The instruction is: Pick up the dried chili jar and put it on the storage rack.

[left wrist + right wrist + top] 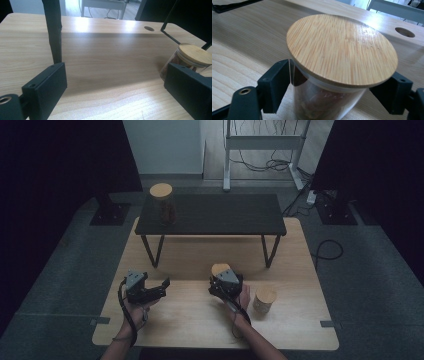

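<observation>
The jar point(329, 82) with the wooden lid stands on the big table point(190, 320), between the right gripper point(329, 92) jaws, which squeeze its glass sides just under the lid, likely to lift it. The left gripper point(110, 95) waits wide open, holding nothing.

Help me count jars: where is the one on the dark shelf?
In the high view, that jar stands at the left end of the dark shelf, far from both hand-held grippers.

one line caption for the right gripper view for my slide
Right gripper jaws flank a bamboo-lidded glass jar on the wooden table.
</observation>
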`<state>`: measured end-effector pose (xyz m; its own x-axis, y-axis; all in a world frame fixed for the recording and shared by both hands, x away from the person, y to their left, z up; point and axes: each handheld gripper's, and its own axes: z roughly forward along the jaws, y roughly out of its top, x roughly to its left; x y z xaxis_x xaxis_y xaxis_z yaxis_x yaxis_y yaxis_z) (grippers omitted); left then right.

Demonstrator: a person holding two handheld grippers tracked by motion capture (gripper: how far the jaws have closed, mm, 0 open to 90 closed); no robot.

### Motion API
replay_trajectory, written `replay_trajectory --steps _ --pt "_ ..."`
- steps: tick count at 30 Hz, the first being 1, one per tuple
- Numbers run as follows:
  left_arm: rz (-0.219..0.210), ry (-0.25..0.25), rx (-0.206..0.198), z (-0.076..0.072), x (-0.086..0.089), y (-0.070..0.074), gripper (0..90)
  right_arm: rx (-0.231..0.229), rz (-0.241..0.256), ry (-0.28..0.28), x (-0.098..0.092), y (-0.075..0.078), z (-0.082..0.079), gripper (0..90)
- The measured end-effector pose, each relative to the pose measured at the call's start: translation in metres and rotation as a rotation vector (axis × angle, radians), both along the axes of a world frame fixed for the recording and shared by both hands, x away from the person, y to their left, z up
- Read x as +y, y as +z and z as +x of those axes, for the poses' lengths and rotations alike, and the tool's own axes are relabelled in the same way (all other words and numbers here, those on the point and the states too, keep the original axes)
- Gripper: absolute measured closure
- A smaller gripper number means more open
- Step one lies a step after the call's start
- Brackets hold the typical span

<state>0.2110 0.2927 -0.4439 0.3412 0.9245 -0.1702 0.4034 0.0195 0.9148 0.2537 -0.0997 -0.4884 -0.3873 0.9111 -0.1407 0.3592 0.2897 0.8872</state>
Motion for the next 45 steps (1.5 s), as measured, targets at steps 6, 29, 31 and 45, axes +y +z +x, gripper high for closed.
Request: replay_trajectory --steps 6,29,31,45 --pt "-0.002 0.001 0.002 0.0004 0.0005 -0.0004 4.1 0.006 0.014 0.000 -0.0013 0.0002 0.0015 22.3" --pt "-0.003 0.000 0.007 0.0010 -0.0001 -0.0011 4.1 -0.016 0.047 0.020 -0.0063 -0.0006 -0.0006 25.5" --pt "-0.003 0.001 0.008 0.0011 -0.0002 -0.0013 4.1 -0.016 0.050 0.020 -0.0066 -0.0010 -0.0008 25.6" --pt "-0.002 0.000 0.006 0.0003 -0.0003 -0.0008 4.2 -0.039 0.068 0.020 -0.0105 0.0021 -0.0043 25.6"
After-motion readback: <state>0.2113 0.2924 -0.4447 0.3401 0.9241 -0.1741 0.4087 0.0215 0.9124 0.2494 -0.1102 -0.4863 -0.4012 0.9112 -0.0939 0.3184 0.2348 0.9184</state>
